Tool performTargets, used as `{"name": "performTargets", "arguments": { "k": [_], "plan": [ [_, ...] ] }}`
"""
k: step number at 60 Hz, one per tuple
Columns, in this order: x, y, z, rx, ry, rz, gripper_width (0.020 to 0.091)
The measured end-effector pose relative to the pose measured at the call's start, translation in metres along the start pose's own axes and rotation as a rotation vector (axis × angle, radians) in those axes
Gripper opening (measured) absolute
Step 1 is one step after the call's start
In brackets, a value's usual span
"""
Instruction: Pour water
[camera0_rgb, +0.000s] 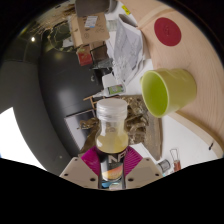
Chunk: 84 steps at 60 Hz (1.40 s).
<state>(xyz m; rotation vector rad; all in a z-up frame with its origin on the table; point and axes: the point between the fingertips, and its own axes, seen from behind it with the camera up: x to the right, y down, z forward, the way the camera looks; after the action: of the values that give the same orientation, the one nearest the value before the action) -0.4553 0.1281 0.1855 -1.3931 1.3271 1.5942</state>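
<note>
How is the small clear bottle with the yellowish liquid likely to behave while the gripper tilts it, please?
The small clear bottle sits clamped between the pink pads, so it probably will not slip. It looks rigid rather than squashy. Its liquid will likely shift as it tips toward the yellow-green plastic cup, which looks light and could be easily nudged.

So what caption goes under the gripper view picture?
Claw shut on a tilted bottle, its mouth near the green cup.

The bottle is translucent pale yellow with a cream-white cap and a dark label bearing white lettering. Both pads of the gripper are magenta. The cup is lime green. A round red disc lies on the light beige surface.
</note>
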Motion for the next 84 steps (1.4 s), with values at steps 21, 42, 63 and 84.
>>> {"name": "performTargets", "arguments": {
  "k": [21, 42, 63, 84],
  "plan": [
    [0.01, -0.004, -0.004, -0.022, 0.008, 0.158, 0.0258],
    [-0.099, -0.021, -0.033, 0.012, -0.003, -0.718, 0.0259],
    [-0.125, -0.171, -0.075, 0.262, 0.268, -1.544, 0.026],
    [0.027, -0.266, -0.083, 0.168, 0.583, -1.677, 0.026]
  ]
}}
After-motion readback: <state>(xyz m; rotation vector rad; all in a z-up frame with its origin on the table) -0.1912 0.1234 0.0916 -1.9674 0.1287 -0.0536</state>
